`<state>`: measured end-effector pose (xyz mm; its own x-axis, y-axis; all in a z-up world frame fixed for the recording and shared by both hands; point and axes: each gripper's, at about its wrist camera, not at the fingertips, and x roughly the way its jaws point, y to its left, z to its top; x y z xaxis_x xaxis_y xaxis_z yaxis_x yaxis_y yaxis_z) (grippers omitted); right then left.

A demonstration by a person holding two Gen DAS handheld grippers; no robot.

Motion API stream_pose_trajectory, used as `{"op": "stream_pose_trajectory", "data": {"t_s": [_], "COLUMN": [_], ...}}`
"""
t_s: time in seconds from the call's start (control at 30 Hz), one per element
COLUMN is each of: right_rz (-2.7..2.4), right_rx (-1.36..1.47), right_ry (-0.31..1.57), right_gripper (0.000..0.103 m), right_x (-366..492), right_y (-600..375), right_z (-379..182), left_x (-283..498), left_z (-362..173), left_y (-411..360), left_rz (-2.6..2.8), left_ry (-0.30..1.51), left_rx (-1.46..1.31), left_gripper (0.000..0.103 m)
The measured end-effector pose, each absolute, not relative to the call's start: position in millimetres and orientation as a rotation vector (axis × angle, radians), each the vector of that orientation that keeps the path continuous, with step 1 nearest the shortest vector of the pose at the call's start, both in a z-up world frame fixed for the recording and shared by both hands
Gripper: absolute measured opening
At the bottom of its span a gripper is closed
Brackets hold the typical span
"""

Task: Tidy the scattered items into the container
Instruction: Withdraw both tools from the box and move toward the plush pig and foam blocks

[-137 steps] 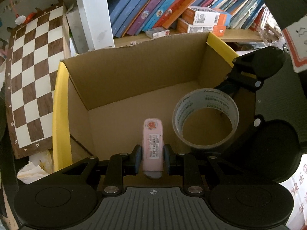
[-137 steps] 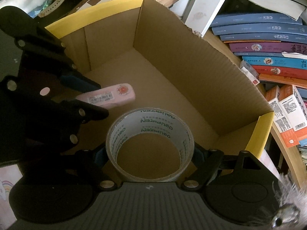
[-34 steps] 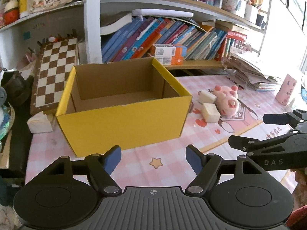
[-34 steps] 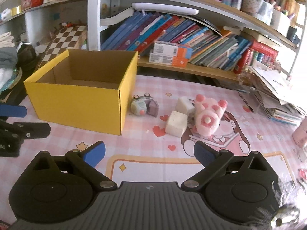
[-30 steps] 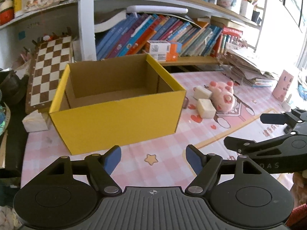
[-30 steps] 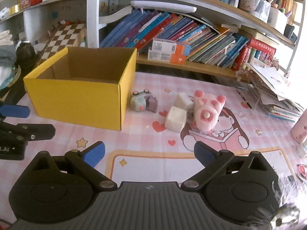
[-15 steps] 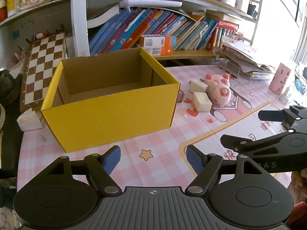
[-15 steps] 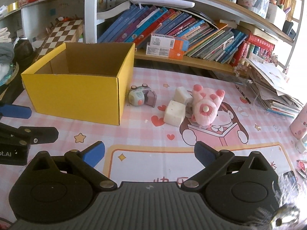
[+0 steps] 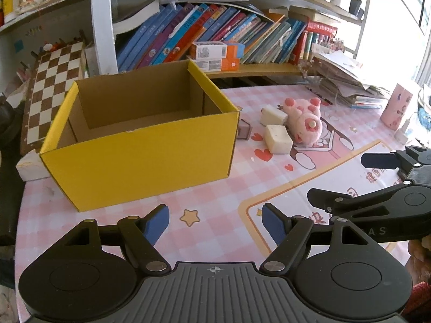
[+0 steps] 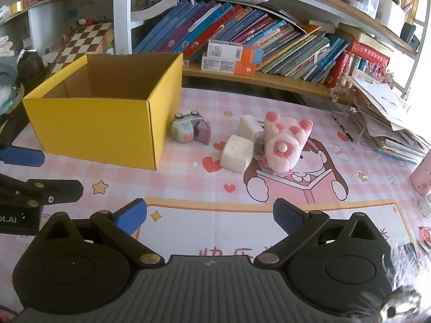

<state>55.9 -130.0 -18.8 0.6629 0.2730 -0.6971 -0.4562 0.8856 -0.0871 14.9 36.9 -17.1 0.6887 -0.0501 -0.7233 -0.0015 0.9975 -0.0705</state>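
The yellow cardboard box stands open-topped on the pink checked mat; its floor is hidden from both views. To its right lie a small toy camera, two white cubes and a pink plush pig. My left gripper hangs open in front of the box with nothing between its blue pads. My right gripper is open too, back from the toys, and empty.
A bookshelf with leaning books runs behind the table. A chessboard leans at the back left. A paper pile and a pink cup sit at the right. A tissue pack lies left of the box.
Both grippers left the tape roll and pink item in the box and pulled back, open. Over the last second the left view slid right, so the box moved left in it.
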Motion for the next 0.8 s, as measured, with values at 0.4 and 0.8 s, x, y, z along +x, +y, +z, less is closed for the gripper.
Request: {"op": "stream_pose_trajectory", "data": {"t_s": [0.4, 0.8], "right_rz": [0.467, 0.510], "right_rx": [-0.286, -0.267], "right_ry": [0.751, 0.753], "right_gripper": [0.101, 0.101], "right_x": [82.0, 107.6], "right_y": [-159.9, -200.1], "right_z": [-23.3, -30.5], "left_x": [33.6, 50.0], "left_z": [-21.3, -25.4], "left_y": [1.7, -34.3], "left_rz": [0.014, 0.089], "left_ry": [0.833, 0.846], "left_rx": [-0.076, -0.081], "left_gripper": [0.078, 0.078]}}
